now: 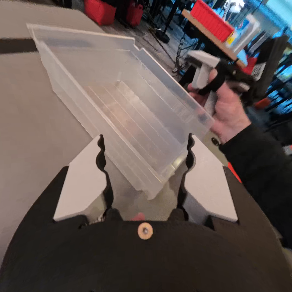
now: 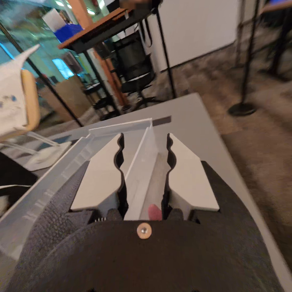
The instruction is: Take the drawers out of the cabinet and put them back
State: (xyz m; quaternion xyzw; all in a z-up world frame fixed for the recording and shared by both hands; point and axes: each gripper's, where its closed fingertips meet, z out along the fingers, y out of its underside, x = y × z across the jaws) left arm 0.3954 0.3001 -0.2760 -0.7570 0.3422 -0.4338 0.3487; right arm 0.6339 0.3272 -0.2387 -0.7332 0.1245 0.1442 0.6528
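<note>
A clear plastic drawer (image 1: pixel 126 102) is held tilted above the grey table (image 1: pixel 31 126). My left gripper (image 1: pixel 145 137) spans the drawer's near end, with both pads against its sides. My right gripper (image 2: pixel 144 135) straddles one long side wall of the drawer (image 2: pixel 142 165), with that wall between its fingers. In the left wrist view, a hand (image 1: pixel 229 107) holds the right gripper's grey handle (image 1: pixel 203 68) at the drawer's right wall. The drawer looks empty. No cabinet is in view.
A black tape strip (image 2: pixel 162 120) lies on the grey table (image 2: pixel 197 126), whose edge runs down the right. A wooden chair with white cloth (image 2: pixel 12 94) is at the left. Beyond are carpet, black-legged desks (image 2: pixel 94 36), a stand base (image 2: pixel 241 109) and red bags (image 1: pixel 99 11).
</note>
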